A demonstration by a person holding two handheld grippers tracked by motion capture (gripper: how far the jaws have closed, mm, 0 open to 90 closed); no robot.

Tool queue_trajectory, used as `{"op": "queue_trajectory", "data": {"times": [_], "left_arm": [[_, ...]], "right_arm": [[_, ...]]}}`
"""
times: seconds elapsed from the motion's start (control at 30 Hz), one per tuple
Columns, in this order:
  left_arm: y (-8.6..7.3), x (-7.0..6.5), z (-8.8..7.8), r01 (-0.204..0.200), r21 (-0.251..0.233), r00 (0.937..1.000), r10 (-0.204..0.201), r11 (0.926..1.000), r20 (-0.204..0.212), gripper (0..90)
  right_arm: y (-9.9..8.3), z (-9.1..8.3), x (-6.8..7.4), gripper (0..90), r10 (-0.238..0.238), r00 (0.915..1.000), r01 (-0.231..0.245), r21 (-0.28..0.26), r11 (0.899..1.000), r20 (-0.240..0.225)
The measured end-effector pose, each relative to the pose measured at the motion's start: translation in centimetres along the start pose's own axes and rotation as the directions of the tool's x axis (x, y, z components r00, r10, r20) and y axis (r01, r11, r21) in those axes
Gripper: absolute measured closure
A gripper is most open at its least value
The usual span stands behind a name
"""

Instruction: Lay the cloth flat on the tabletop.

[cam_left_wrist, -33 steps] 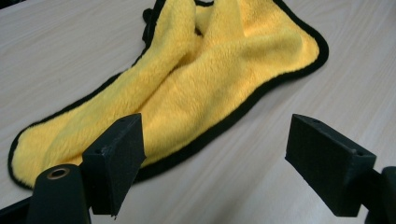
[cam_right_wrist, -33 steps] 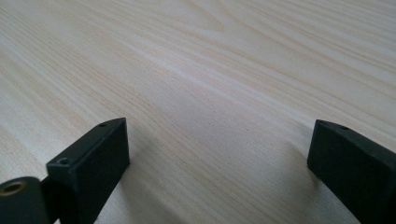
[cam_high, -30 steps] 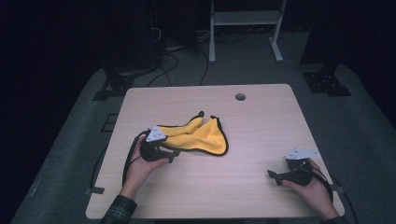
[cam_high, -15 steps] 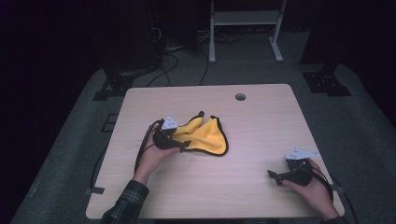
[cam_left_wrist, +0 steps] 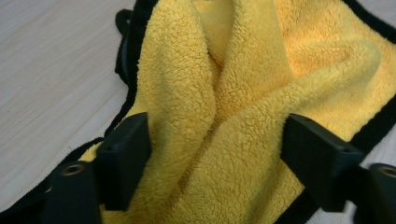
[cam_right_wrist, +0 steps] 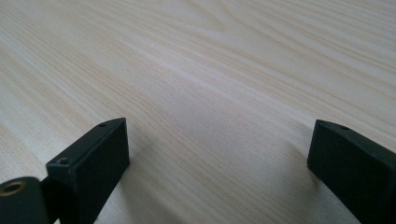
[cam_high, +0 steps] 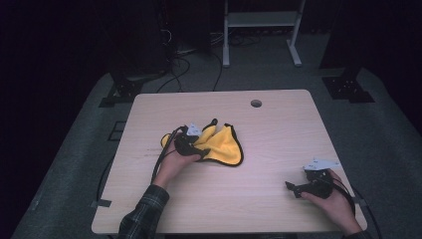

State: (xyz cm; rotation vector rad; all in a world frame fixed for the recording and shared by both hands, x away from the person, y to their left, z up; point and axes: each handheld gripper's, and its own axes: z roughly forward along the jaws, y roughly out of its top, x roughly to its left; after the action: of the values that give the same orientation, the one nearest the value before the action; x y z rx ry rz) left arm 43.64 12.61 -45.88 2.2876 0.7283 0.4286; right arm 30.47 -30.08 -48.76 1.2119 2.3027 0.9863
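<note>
The yellow microfibre cloth [cam_high: 221,145], edged in black, lies crumpled on the wooden table [cam_high: 278,134], a little toward nine o'clock from the table's middle in the high view. Its pile is bunched into thick folds, and a black hanging loop pokes up at its twelve-o'clock end. In the left gripper view the cloth [cam_left_wrist: 243,102] spreads between and beyond the two black jaws, one raised ridge of fabric running from the gap between them up toward one o'clock, with the black hem trailing off at seven and four o'clock.

The left gripper [cam_high: 191,145] sits on the cloth's nine-o'clock edge, its jaws straddling the folds. They have just been closing, the fabric lies between them, and both pads meet the pile, though whether they press on it I cannot tell.

The right gripper [cam_high: 298,188] rests near the table's five-o'clock corner, well apart from the cloth, which lies toward ten o'clock from it. In the right gripper view its jaws [cam_right_wrist: 219,154] stand wide apart over bare light wood grain, holding nothing.
</note>
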Motion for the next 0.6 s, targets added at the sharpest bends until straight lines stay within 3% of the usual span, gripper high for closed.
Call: {"op": "queue_trajectory", "data": {"times": [0.03, 0.1, 0.17, 0.4, 0.43, 0.6], "left_arm": [[0.0, -0.1, -0.1, 0.006, 0.000, 0.9999, -0.007, 1.0000, 0.009, 43.7], [0.0, -0.2, -0.3, 0.013, -0.003, 0.9998, -0.013, 0.9999, 0.014, 48.4], [0.0, -0.3, -0.6, 0.024, -0.005, 0.9993, -0.023, 0.9997, 0.027, 65.4], [0.3, -1.2, -1.6, 0.060, -0.022, 0.9960, -0.058, 0.9980, 0.068, 71.7], [0.3, -1.6, -2.0, 0.081, -0.039, 0.9929, -0.077, 0.9959, 0.090, 72.0], [0.4, -2.9, -3.1, 0.117, -0.074, 0.9869, -0.108, 0.9904, 0.120, 72.2]], "right_arm": [[0.0, 0.0, 0.0, 4.4, 0.000, 1.0000, 0.000, 0.000, 1.000, 0.000], [0.0, 0.0, 0.0, 4.4, 0.000, 1.0000, 0.000, 0.000, 1.000, 0.000], [0.0, 0.0, 0.0, 4.3, 0.000, 1.0000, 0.000, 0.000, 1.000, 0.000], [0.0, 0.0, 0.0, 4.4, -0.001, 1.0000, 0.001, 0.000, 1.000, -0.001], [0.0, 0.0, 0.0, 4.4, -0.001, 1.0000, 0.001, 0.000, 1.000, -0.001], [0.0, 0.0, 0.0, 4.4, -0.002, 1.0000, 0.002, 0.001, 1.000, -0.002]]}}
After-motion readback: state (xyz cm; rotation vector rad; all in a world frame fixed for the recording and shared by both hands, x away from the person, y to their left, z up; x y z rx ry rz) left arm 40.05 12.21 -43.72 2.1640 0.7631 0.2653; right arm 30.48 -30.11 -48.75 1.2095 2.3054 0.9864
